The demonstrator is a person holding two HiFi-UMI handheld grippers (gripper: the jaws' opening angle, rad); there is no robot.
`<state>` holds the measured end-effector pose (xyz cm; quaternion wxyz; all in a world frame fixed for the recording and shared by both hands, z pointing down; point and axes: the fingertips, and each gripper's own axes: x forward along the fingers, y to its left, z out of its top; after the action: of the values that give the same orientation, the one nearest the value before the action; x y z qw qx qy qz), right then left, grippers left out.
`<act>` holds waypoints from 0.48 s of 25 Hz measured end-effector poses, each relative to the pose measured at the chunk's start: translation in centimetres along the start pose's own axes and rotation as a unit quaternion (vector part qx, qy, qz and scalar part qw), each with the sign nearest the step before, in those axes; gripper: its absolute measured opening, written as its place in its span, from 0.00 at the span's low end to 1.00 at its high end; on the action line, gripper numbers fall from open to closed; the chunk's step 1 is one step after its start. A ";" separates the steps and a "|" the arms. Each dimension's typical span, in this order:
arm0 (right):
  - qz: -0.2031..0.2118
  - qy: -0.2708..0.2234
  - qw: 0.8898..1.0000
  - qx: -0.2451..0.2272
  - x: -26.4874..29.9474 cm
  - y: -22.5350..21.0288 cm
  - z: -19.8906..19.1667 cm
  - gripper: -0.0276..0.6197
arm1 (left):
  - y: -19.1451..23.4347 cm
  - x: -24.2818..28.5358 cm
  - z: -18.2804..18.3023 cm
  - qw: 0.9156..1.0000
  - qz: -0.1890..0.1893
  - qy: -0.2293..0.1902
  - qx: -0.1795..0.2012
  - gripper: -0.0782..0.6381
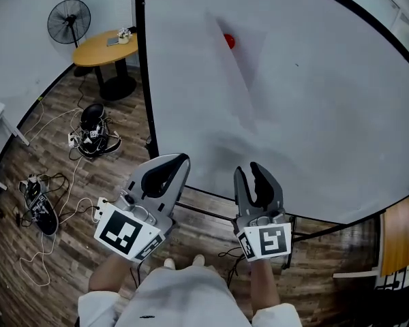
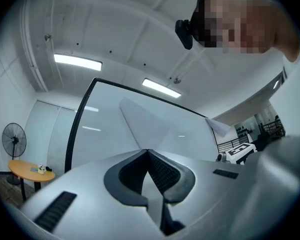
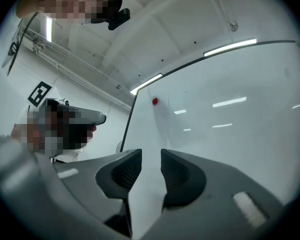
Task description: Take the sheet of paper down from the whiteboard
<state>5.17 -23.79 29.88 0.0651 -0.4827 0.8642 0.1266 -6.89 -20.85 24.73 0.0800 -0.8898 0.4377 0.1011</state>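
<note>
A white sheet of paper (image 1: 240,67) hangs on the big whiteboard (image 1: 327,114), pinned near its top by a red magnet (image 1: 228,41). Both grippers are held up in front of the board's lower edge, below the sheet and apart from it. My left gripper (image 1: 179,162) is shut with nothing between its jaws. My right gripper (image 1: 251,171) is open and empty. In the left gripper view the shut left gripper (image 2: 147,153) points at the sheet (image 2: 147,121). In the right gripper view the board shows through the gap of the right gripper (image 3: 151,156), with the magnet (image 3: 154,101) and sheet (image 3: 166,126) above.
The whiteboard's black frame (image 1: 142,60) runs down the left side. Beyond it stand a round yellow table (image 1: 103,50) and a floor fan (image 1: 69,21). Cables and devices (image 1: 92,133) lie on the wooden floor at the left. An orange panel (image 1: 397,238) is at the right.
</note>
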 end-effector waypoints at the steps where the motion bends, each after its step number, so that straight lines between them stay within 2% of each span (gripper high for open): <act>1: 0.001 -0.004 1.000 -0.004 0.3 -0.3 0.4 0.22 | 0.0 0.5 0.6 1.000 0.000 -0.004 0.004 0.12; 6: 0.008 -0.019 1.000 -0.018 1.9 -0.8 1.7 0.24 | -0.2 2.0 4.5 0.999 0.000 -0.030 0.024 0.12; 12: 0.009 -0.043 0.998 -0.039 3.5 -1.8 4.6 0.27 | 0.6 4.0 6.4 0.999 0.010 -0.022 0.034 0.12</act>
<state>4.79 -26.23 24.41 0.0824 -0.4713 0.8592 0.1812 -5.67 -22.80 17.53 0.1191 -0.8799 0.4476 0.1066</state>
